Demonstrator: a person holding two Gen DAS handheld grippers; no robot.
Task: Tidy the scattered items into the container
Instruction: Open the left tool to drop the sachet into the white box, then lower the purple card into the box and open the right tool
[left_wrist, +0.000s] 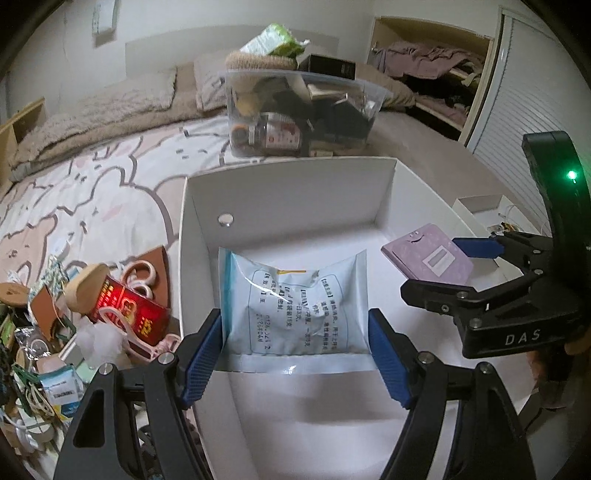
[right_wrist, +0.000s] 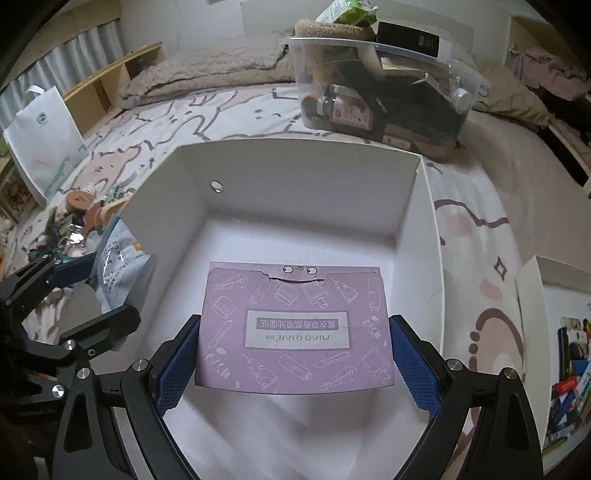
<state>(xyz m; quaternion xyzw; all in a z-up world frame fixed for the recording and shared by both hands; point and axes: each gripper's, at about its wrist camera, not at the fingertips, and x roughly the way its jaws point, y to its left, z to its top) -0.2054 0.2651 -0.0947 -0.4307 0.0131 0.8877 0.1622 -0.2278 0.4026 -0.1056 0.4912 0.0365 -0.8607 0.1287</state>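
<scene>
On the bed (left_wrist: 110, 177), patterned sheet, near side: one white box (left_wrist: 288, 184), open-topped, a round metal stud on its left inner wall; floor of the box bare apart from what the claws hold over it.

Item 1. Pale blue sachet (left_wrist: 295, 295), printed text panel, crinkled. Held by the left claw (left_wrist: 295, 354), blue pads pressed against its two side edges. Position: over the near-left part of the box interior, just inside the left wall. From the right wrist view the sachet (right_wrist: 118, 258) shows at the box's left wall; whether it touches the wall cannot be told.

Item 2. Lilac flat packet (right_wrist: 295, 325), printed with bottle and brush outlines, white label at centre, torn notch on its far edge. Held by the right claw (right_wrist: 295, 365), pads closed on both side edges. Position: over the middle of the box floor, held level. In the left wrist view the packet (left_wrist: 428, 262) sits at the box's right side, gripped by the right claw (left_wrist: 439, 266).

Item 3. Scattered pile (left_wrist: 74, 325) on the sheet left of the box: red carton, pink scissors, wooden pieces, cables, small packets.

Item 4. Clear plastic tub (left_wrist: 299, 110), far side of the bed beyond the box, filled with bottles and dark boxes, more stacked on top.

Item 5. White tote bag (right_wrist: 44, 144), far left, beside the bed.
</scene>
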